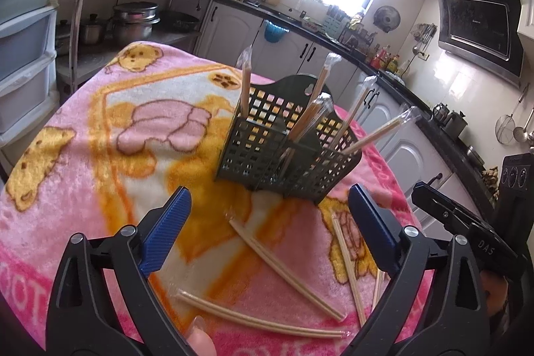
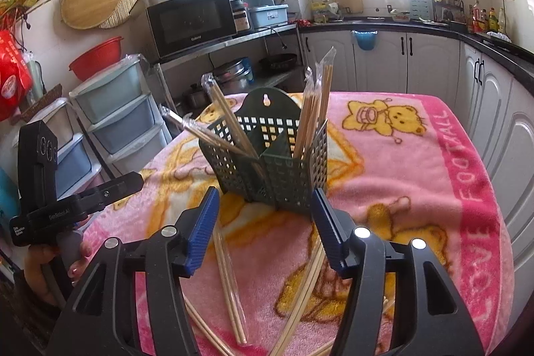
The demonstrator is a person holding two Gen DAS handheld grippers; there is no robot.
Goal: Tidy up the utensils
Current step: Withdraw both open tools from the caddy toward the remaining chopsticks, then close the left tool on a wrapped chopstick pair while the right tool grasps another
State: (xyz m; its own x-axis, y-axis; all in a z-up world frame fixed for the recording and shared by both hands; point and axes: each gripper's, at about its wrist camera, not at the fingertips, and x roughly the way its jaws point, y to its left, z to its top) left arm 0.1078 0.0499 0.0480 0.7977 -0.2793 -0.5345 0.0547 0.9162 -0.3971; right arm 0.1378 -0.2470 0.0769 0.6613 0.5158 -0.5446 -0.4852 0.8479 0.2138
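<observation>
So both claws are hanging over a table covered with a pink teddy-bear blanket, and neither one is holding anything. The left claw has its blue pads spread wide, with nothing pinched between them. Below and between those pads, on the near part of the blanket, lie loose wrapped chopsticks, one pair angled toward the right, another lying flatter, closer to the camera. The right claw is parted too, less wide, and more chopsticks run across the blanket under its gap, not touching the pads. Just beyond both claws stands the dark green slotted basket, upright, with wrapped chopsticks sticking out of its compartments at different tilts. The basket sits close to the tips, slightly farther than the loose sticks.
</observation>
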